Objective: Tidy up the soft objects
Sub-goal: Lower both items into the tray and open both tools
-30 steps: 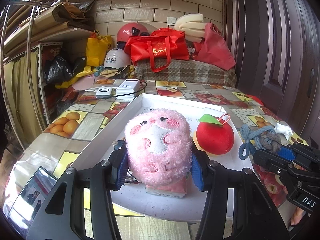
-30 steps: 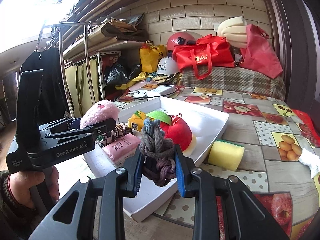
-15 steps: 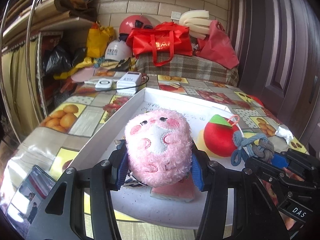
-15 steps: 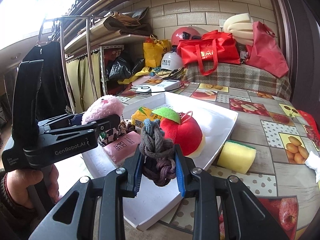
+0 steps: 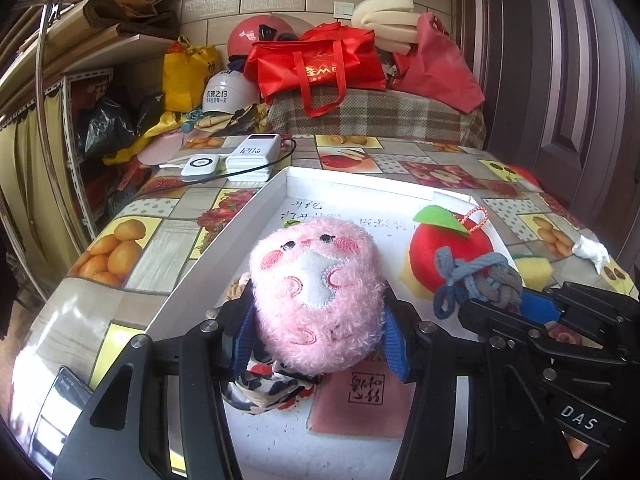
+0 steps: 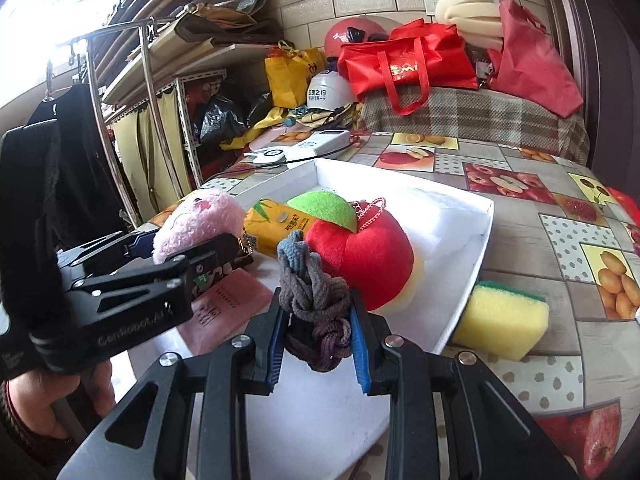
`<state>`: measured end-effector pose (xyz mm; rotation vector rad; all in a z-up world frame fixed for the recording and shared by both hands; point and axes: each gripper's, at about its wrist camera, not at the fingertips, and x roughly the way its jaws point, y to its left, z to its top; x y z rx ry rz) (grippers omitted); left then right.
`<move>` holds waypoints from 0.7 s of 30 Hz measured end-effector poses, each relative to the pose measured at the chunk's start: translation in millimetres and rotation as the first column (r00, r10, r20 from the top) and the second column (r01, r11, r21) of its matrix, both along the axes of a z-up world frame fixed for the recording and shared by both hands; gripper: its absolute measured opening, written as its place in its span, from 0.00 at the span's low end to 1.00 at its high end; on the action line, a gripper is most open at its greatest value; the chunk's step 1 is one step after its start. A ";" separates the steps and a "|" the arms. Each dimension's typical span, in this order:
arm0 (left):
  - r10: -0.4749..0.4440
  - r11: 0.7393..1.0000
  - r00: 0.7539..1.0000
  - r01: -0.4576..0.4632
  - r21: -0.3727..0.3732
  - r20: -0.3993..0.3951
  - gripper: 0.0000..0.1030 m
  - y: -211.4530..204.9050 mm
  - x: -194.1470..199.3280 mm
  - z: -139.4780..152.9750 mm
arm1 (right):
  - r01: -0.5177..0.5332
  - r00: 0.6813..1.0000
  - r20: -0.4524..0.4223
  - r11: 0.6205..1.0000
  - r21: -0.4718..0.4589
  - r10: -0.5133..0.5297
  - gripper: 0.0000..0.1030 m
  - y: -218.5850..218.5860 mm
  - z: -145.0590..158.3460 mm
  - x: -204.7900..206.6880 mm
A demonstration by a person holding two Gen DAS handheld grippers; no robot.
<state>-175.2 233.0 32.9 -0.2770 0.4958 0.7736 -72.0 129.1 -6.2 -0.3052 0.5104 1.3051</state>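
Note:
My left gripper point(image 5: 318, 340) is shut on a pink plush toy point(image 5: 318, 294) and holds it over the near part of the white tray point(image 5: 256, 208). The toy also shows in the right wrist view point(image 6: 196, 222). My right gripper point(image 6: 318, 340) is shut on a grey-blue knotted rope point(image 6: 314, 298), over the tray; the rope shows in the left wrist view point(image 5: 480, 282) too. In the tray lie a red plush apple point(image 6: 360, 260), a yellow pouch point(image 6: 276, 222), a pink packet point(image 5: 362, 402) and a patterned cloth point(image 5: 264, 388).
A yellow-green sponge point(image 6: 504, 322) lies on the fruit-print table just right of the tray. A white power bank point(image 5: 254, 156) and a white charger point(image 5: 200, 166) with cables lie beyond the tray. Bags and helmets pile at the back. A white crumpled scrap point(image 5: 590, 250) lies far right.
My right gripper has carried the rope left and further over the tray, close to the apple. My left gripper has risen slightly with the pink toy, uncovering the cloth and packet beneath.

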 end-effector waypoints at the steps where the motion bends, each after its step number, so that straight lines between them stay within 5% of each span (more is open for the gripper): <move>1: 0.003 1.000 1.000 -0.003 -0.009 0.003 0.52 2.5 -0.4 -0.6 | 0.008 1.000 0.001 1.000 -0.004 -0.008 0.27 2.0 -0.4 0.6; 8: 0.016 1.000 1.000 -0.016 -0.004 0.026 0.57 3.0 -5.7 1.9 | 0.034 0.999 -0.013 0.999 -0.001 -0.034 0.34 0.5 -0.9 5.0; 10: 0.023 0.999 0.999 -0.024 0.032 0.024 0.65 -3.0 -6.5 4.0 | 0.050 0.999 -0.010 0.999 0.001 -0.050 0.62 0.6 -0.4 6.0; 11: 0.035 0.998 0.999 -0.036 0.051 0.026 0.70 -5.7 -7.6 5.2 | 0.053 0.999 -0.008 0.999 0.012 -0.053 0.86 -1.2 0.3 5.2; 12: 0.044 0.997 0.998 -0.046 0.064 0.035 0.73 -7.2 -9.9 6.4 | 0.059 0.998 -0.006 0.998 0.025 -0.059 0.94 -3.6 1.2 5.4; 16: 0.055 0.995 0.996 -0.060 0.074 0.063 0.89 -7.7 -16.0 8.6 | 0.071 0.997 -0.017 0.996 0.058 -0.070 0.99 -8.2 3.6 7.9; 21: 0.064 0.993 0.992 -0.074 0.093 0.107 0.90 -10.9 -24.0 11.7 | 0.120 0.993 -0.003 0.979 0.167 -0.121 1.00 -29.4 10.7 5.9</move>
